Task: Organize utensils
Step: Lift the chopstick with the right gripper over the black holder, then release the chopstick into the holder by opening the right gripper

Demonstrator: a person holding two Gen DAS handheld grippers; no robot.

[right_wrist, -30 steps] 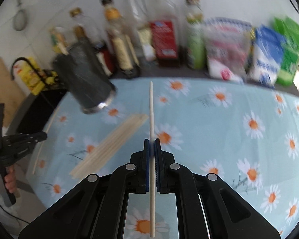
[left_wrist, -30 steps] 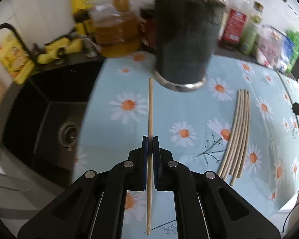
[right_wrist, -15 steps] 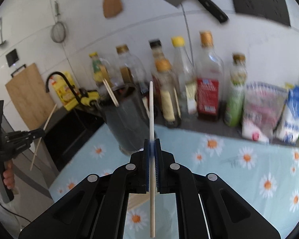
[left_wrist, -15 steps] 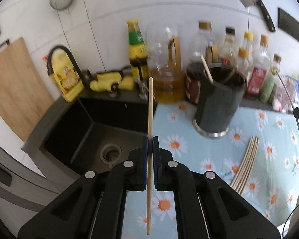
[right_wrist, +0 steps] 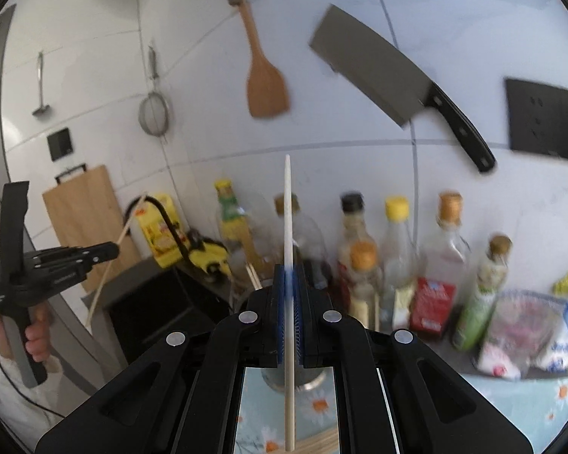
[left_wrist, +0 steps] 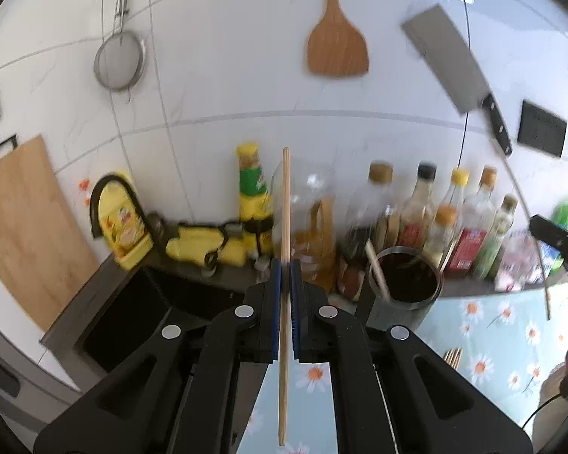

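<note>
My left gripper (left_wrist: 286, 265) is shut on a brown wooden chopstick (left_wrist: 285, 196) that runs straight up between its blue pads, held high above the counter. My right gripper (right_wrist: 291, 274) is shut on a paler chopstick (right_wrist: 287, 204) in the same way. The dark round holder (left_wrist: 405, 295) stands below and right of the left gripper, with a chopstick leaning inside. In the right wrist view the holder (right_wrist: 303, 380) is mostly hidden behind the jaws. Loose chopsticks (left_wrist: 452, 355) lie on the daisy tablecloth (left_wrist: 492, 325). Each gripper shows in the other's view: right gripper (left_wrist: 554, 234), left gripper (right_wrist: 108, 251).
A row of bottles (left_wrist: 428, 208) and food bags (right_wrist: 518, 325) line the back wall. A black sink (left_wrist: 132, 317) lies to the left with a tap (left_wrist: 106, 196). A cleaver (right_wrist: 382, 75), wooden spatula (left_wrist: 337, 41), strainer (left_wrist: 119, 60) and cutting board (left_wrist: 22, 227) are on the wall.
Both grippers have risen with their chopsticks and tilted upward. The views swung from the tablecloth to the wall. The holder now sits lower in the views.
</note>
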